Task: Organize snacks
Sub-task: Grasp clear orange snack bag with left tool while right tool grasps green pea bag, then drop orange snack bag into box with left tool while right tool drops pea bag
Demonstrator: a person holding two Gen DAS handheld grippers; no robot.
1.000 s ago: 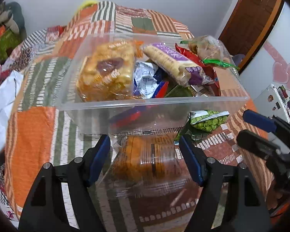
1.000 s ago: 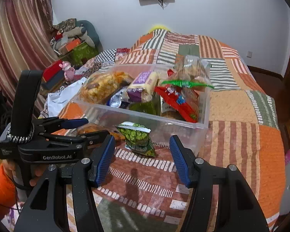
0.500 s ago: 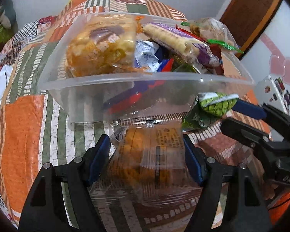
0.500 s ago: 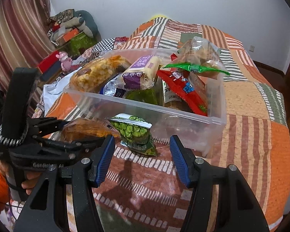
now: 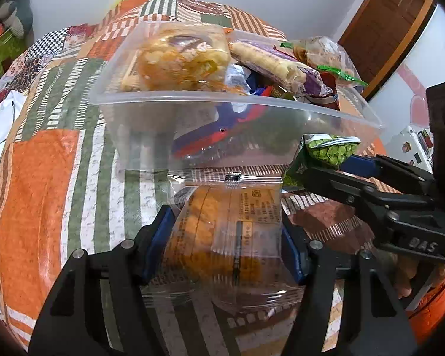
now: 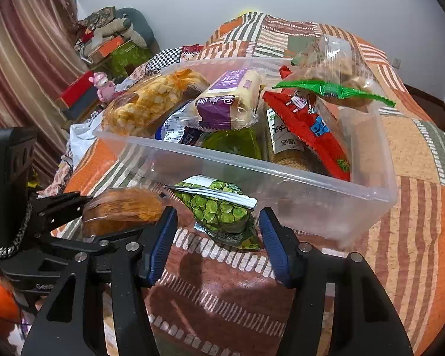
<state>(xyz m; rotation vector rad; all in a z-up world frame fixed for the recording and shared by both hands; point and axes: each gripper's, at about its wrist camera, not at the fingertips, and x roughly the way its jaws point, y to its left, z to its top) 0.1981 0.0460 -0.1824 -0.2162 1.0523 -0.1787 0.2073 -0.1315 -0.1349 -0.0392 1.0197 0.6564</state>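
A clear plastic bin [image 5: 252,109] [image 6: 281,175] full of snack packs sits on the patchwork bed. My left gripper [image 5: 227,237] is shut on a clear pack of orange-brown cakes [image 5: 225,234], held just in front of the bin; the pack also shows in the right wrist view [image 6: 121,210]. My right gripper [image 6: 216,231] is open, its fingers on either side of a green pea packet [image 6: 219,210] that lies against the bin's front wall; the packet also shows in the left wrist view [image 5: 329,151].
The bin holds a yellow puffed-snack bag [image 6: 151,101], a purple roll pack [image 6: 228,101], a red packet [image 6: 305,130] and a clear green-banded bag [image 6: 335,71]. Clutter and a pink toy [image 6: 103,86] lie left of the bed. A wooden door [image 5: 382,23] stands at the right.
My left gripper has closed in on the cake pack and moved toward the bin. My right gripper has advanced, so the pea packet now sits between its open fingers.
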